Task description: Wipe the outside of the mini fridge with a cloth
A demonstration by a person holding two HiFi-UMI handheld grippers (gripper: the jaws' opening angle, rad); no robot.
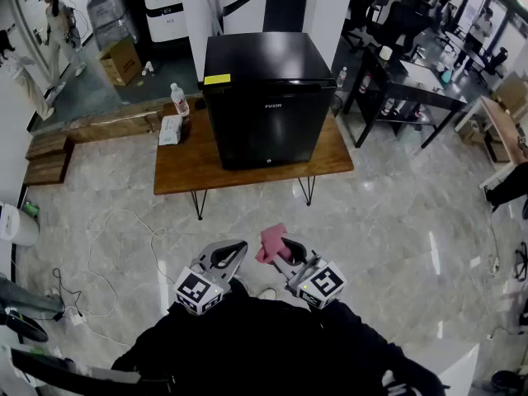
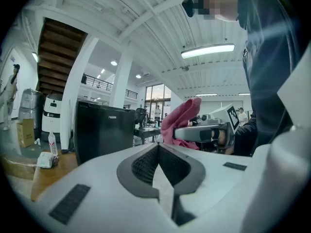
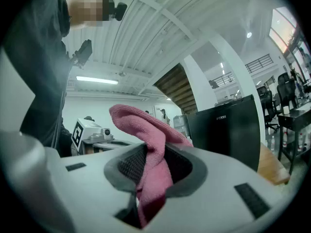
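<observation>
The black mini fridge stands shut on a low wooden table, well ahead of both grippers. A pink cloth sticks up out of my right gripper, which is shut on it; in the right gripper view the cloth fills the gap between the jaws and the fridge is off to the right. My left gripper hangs just left of the right one, shut with nothing in it. From the left gripper view I see the fridge on the left and the cloth on the right.
A water bottle and a tissue pack sit on the table left of the fridge. Cables trail over the floor at the left. A black desk stands at the right, wooden pallets at the left.
</observation>
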